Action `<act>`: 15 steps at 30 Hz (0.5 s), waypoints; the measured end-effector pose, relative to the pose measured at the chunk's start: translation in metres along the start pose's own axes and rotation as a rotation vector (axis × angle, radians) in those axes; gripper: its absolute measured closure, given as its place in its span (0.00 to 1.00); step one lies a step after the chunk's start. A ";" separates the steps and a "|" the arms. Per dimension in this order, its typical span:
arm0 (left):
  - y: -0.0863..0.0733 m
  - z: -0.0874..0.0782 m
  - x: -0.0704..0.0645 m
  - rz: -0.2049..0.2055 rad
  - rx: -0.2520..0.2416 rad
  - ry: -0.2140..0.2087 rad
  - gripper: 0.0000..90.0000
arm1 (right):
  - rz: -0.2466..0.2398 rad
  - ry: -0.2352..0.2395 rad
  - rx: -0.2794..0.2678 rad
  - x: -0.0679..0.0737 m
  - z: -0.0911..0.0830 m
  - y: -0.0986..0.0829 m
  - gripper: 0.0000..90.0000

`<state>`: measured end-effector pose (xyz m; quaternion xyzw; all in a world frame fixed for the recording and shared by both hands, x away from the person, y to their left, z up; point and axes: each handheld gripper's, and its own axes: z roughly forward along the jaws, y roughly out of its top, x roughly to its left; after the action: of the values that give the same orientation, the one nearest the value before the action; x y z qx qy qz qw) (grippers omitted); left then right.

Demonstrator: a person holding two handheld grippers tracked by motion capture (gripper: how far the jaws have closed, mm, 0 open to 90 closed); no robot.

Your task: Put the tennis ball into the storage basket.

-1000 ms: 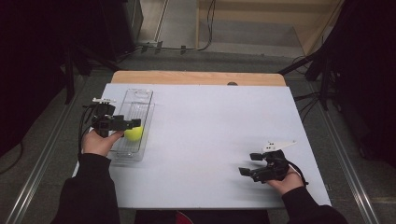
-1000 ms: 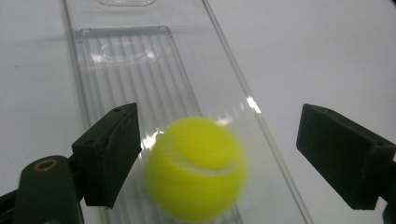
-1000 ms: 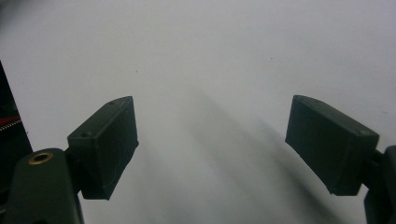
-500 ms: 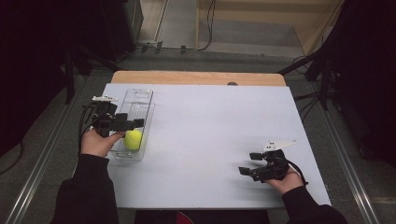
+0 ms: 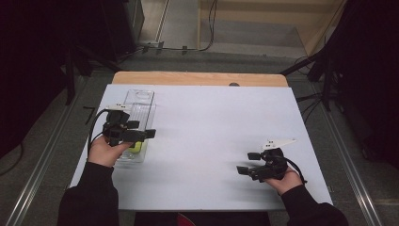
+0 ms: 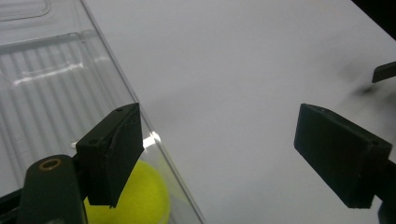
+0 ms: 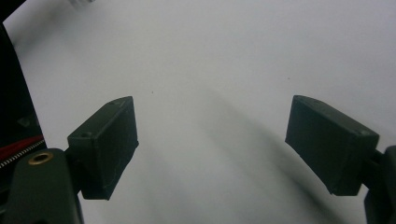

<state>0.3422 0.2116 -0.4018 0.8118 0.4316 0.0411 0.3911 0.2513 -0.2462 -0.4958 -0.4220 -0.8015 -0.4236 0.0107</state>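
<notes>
A yellow-green ball [image 5: 137,147] lies in the near end of a clear plastic tray [image 5: 139,94] at the table's left. My left gripper [image 5: 143,129] hovers over that end of the tray, open and holding nothing. In the left gripper view the ball [image 6: 142,196] sits below the left jaw, inside the tray's clear wall [image 6: 46,93], and the left gripper [image 6: 224,149] stands wide with white table between its jaws. My right gripper [image 5: 247,163] rests low at the table's near right, open and pointing left. The right gripper view has the right gripper [image 7: 210,144] open over bare white surface.
The white table top [image 5: 216,122] ends in a wooden strip [image 5: 197,78] at the far edge. Dark stands and cables lie on the floor around it. A jaw of the other gripper [image 6: 385,72] appears far off in the left gripper view.
The ball has moved down the tray toward the near end, away from the left gripper's jaws. Both hands have stayed almost still.
</notes>
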 end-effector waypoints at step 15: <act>-0.013 0.013 -0.016 0.049 0.019 -0.054 0.18 | 0.011 -0.005 0.007 0.003 -0.001 -0.001 0.17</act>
<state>0.3286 0.1968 -0.4154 0.8266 0.4013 0.0246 0.3938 0.2486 -0.2449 -0.4949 -0.4273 -0.8007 -0.4197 0.0122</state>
